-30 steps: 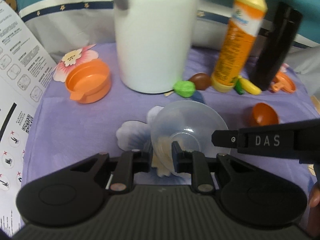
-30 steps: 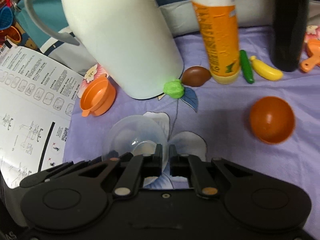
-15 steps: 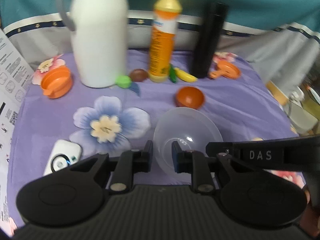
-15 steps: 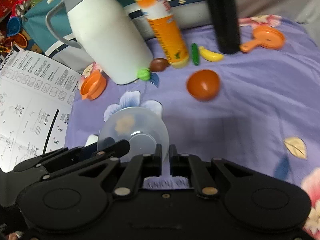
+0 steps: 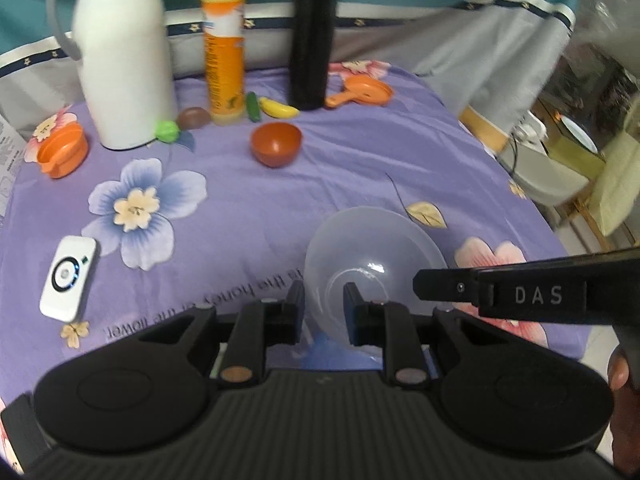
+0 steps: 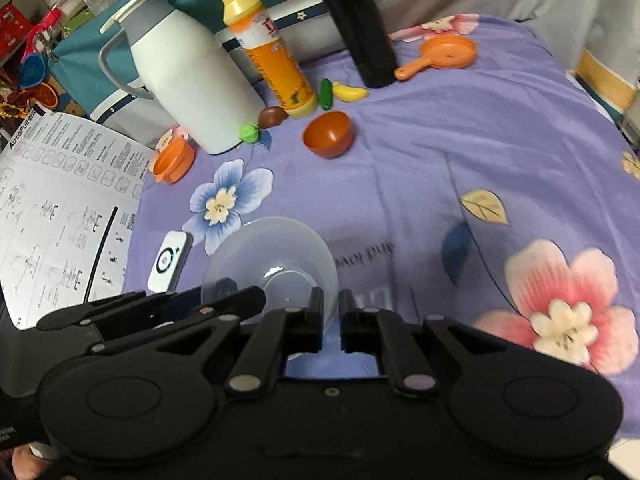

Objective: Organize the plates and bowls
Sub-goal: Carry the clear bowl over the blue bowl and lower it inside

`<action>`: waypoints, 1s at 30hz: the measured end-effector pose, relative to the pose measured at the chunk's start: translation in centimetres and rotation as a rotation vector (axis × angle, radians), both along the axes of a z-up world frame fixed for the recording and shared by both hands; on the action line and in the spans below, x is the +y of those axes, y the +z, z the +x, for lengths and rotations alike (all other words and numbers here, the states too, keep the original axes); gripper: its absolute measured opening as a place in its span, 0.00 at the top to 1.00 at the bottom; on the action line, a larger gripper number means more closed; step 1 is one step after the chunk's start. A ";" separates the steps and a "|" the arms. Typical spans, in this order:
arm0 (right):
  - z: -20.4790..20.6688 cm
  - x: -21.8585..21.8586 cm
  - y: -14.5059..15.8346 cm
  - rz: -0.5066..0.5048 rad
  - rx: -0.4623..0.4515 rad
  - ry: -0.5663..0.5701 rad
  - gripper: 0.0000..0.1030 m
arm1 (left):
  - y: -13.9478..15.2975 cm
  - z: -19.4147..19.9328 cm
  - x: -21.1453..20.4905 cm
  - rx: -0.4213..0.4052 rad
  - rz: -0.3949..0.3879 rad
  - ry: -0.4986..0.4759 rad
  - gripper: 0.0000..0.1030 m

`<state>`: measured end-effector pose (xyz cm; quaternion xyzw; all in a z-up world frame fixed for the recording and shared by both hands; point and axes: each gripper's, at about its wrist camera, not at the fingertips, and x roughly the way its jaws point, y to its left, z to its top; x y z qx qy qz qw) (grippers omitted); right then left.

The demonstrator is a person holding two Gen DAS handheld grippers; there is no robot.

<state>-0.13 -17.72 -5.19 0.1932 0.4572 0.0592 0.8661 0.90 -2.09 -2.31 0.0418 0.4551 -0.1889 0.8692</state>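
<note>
Left wrist view: we pinch the clear bowl [image 5: 372, 256] by its rim in both hand-held grippers, left [image 5: 323, 312] and right [image 6: 330, 320], each clamped near-closed. Two grips likely steady it; the orange bowl [image 5: 276, 144] waits at eleven o'clock.

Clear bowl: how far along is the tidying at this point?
Done: no stack visible. In hand: the clear bowl, pinched at its rim by the left gripper and right gripper. Left: the brown bowl and orange cup sit apart on the purple cloth.

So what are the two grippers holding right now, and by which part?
Both pinch the clear plastic bowl by its rim: left gripper at the near edge, right gripper on the rim's other side.
</note>
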 end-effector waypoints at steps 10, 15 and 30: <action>-3.3 -1.1 -1.1 0.011 0.033 0.006 0.92 | -1.7 -2.6 -0.9 0.058 0.047 -0.026 0.80; -3.7 -0.7 -1.6 0.015 0.071 0.015 0.92 | -2.3 -2.7 -1.0 0.078 0.064 -0.029 0.79; -3.9 -0.5 -2.4 0.023 0.093 0.027 0.88 | -3.0 -3.0 -1.6 0.073 0.082 -0.050 0.56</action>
